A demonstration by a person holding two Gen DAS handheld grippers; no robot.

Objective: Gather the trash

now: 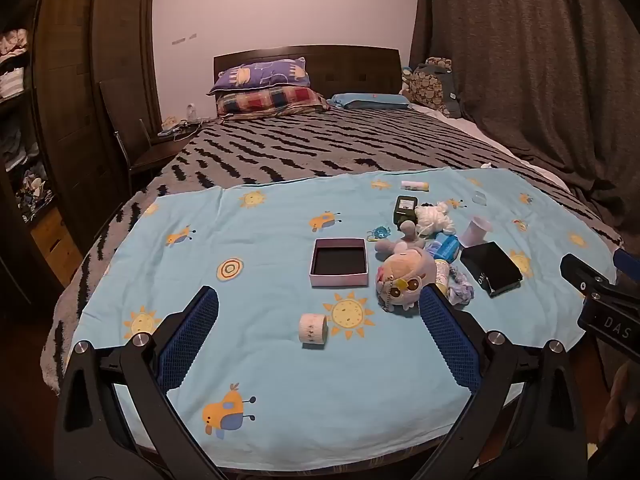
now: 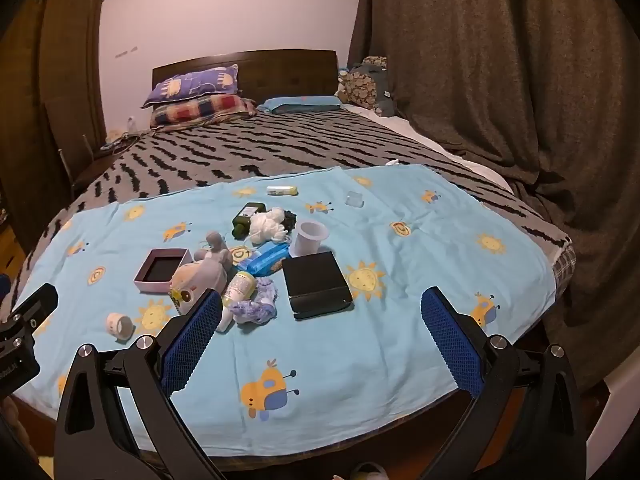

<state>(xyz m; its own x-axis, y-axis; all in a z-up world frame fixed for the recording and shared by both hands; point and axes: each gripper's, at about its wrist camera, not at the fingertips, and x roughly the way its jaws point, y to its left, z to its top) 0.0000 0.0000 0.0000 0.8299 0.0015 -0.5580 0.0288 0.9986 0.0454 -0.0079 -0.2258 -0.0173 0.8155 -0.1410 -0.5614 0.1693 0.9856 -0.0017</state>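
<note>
Lettering "OM" shows on the black box point(image 1: 491, 268) lying right of the plush toy point(image 1: 402, 276); "DAS" marks the right gripper point(image 2: 320, 336). Clutter, including a tape roll point(image 1: 313, 330) and an open pink box point(image 1: 339, 262), sits on a light-blue sheet point(image 1: 256, 360) over the striped bed point(image 1: 304, 148). Both left gripper point(image 1: 319, 334) and right stand wide apart, empty.

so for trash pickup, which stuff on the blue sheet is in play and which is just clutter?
Likely job items (judgement):
- open box, empty
- white wad
- plastic cup
- blue packet
- small bottle

Just lying about:
- plush toy
- black case
- tape roll
- pillows

Left gripper and right gripper: both open, empty.
</note>
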